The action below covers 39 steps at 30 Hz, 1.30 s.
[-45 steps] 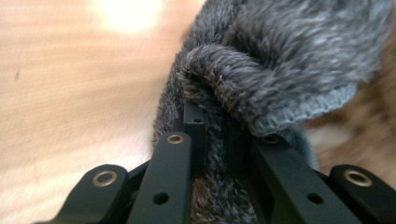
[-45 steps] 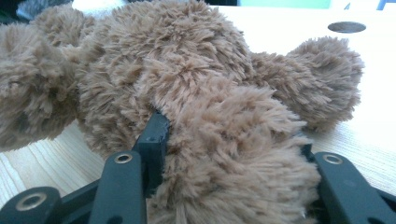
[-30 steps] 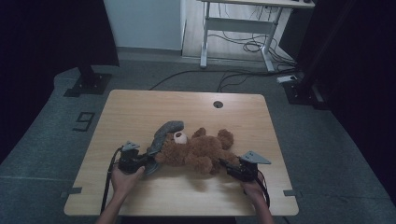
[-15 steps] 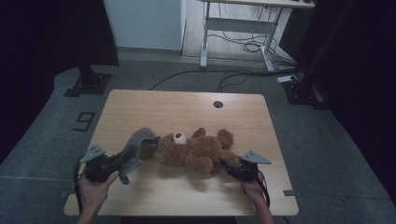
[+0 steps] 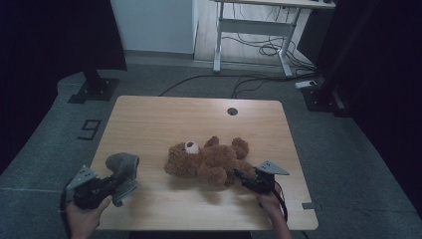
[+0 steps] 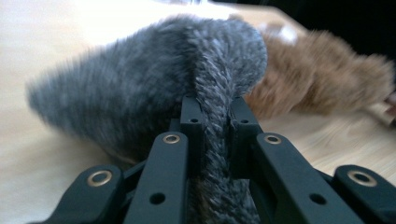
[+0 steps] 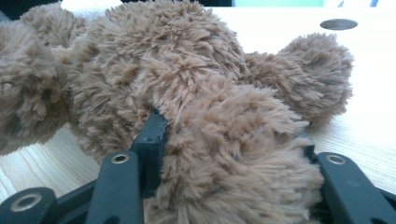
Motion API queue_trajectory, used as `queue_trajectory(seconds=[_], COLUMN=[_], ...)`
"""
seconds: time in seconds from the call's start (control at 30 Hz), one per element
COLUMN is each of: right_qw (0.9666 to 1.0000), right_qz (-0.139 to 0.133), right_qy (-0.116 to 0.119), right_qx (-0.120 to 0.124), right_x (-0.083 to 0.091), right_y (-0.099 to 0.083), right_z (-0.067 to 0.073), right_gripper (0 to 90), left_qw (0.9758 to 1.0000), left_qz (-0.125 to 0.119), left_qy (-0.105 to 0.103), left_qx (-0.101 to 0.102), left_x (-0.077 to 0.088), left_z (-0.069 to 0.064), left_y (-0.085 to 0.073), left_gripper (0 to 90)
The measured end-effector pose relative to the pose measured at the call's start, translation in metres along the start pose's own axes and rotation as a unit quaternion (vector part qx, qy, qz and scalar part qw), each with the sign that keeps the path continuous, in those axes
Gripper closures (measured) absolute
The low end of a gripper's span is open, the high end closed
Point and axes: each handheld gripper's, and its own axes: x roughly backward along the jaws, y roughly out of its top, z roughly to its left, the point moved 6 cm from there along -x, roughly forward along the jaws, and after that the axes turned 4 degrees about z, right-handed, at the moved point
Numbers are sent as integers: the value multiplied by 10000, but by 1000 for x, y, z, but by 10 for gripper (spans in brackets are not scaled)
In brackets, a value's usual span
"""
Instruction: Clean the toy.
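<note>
two grippers are at work on the wooden table [image 5: 164, 119], one in each of the person's hands. the left gripper [image 5: 115, 183] sits near the table's near left corner, and its jaws are pressed together on a fold of a grey furry hat [image 5: 123, 170] — the left gripper view shows the grey pile [image 6: 140, 88] squeezed into a narrow ridge between the two black jaws, with the rest of the cloth bulging out ahead and to the left. from above the hat hangs off the jaw tips and seems to rest partly on the tabletop, though the dim light makes that hard to be sure of. it lies apart from the brown teddy bear [image 5: 206, 159], with bare wood between them.

the bear lies on its back in the middle of the table, head toward the left, white muzzle up, legs toward the right. the right gripper [image 5: 240, 177] is at the bear's near right side, its jaws pinching one of the bear's limbs — in the right gripper view thick brown fur [image 7: 233, 154] fills the gap between the jaws and spills over them, and the jaws have just been opening a little. a round cable hole [image 5: 232, 111] sits at the table's far edge.
</note>
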Motion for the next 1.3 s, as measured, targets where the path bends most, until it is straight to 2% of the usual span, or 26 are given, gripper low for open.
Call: queue_trajectory(seconds=[0.1, 0.17, 0.3, 0.37, 0.43, 0.57, 0.67, 0.77, 0.87, 1.03, 1.1, 1.23, 1.3], right_qw=[10000, 10000, 10000, 10000, 10000, 10000, 10000, 10000, 10000, 10000, 10000, 10000, 10000], right_qz=[-1, -1, 3, 2, 4, 4, 4, 2, 1, 14, 12, 16, 9], right_qy=[6, 10, -1, -5, -7, -11, -18, -23, -25, -1, 14, 34, 26], right_qx=[6, 13, 41, 48, 48, 53, 51, 48, 38, 24, 26, 43, 54], right_x=[0, 0, 1, 1, 1, 1, 1, 1, 1, 1, 1, 1, 1], right_y=[0, 0, 0, 1, 1, 1, 1, 1, 1, 0, 0, 0, 0], right_z=[0, -1, -1, -1, 0, 0, -1, -1, -1, -1, 0, 0, 0], right_gripper=[467, 465, 462, 462, 461, 460, 455, 451, 444, 436, 433, 430, 424], left_qw=[9994, 9988, 9964, 9949, 9942, 9946, 9961, 9983, 9985, 9970, 9953, 9927, 9919], left_qz=[332, 469, 839, 993, 1048, 963, 840, 560, 467, 365, 409, 604, 730], left_qy=[49, 60, 105, 126, 193, 361, 226, -13, -183, -643, -832, -1004, -981], left_qx=[45, 85, -25, -73, -115, -140, -150, -155, -227, -237, -266, -296, -337], left_x=[-26, -36, -54, -57, -55, -46, -36, -28, -33, -65, -84, -114, -126], left_z=[3, 5, 2, 2, 3, 6, 3, -5, -14, -39, -49, -64, -69], left_y=[-9, -14, -27, -33, -35, -33, -26, -17, -9, 12, 22, 29, 27], left_gripper=[795, 793, 764, 721, 646, 465, 332, 311, 306, 299, 297, 311, 336])
